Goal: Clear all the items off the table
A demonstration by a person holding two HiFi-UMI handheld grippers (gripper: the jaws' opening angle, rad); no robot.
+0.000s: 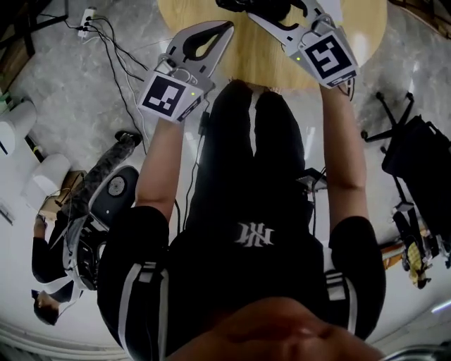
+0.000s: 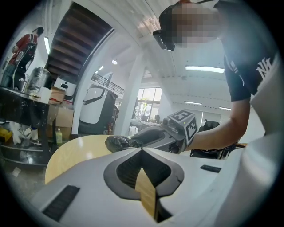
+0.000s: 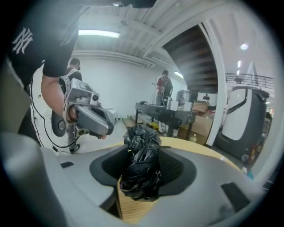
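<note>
A crumpled black plastic bag stands between the jaws of my right gripper, which is shut on it just above the round wooden table. The head view shows the bag at the top edge, over the table, with the right gripper reaching in from the right. My left gripper hovers at the table's near left edge, its fingertips together and nothing between them. In the left gripper view its jaws meet at the tip, and beyond them the right gripper holds the bag.
Cables and a power strip lie on the floor to the left. A person is low on the floor at the lower left. A black frame stands to the right. A dark bench with people behind it stands beyond the table.
</note>
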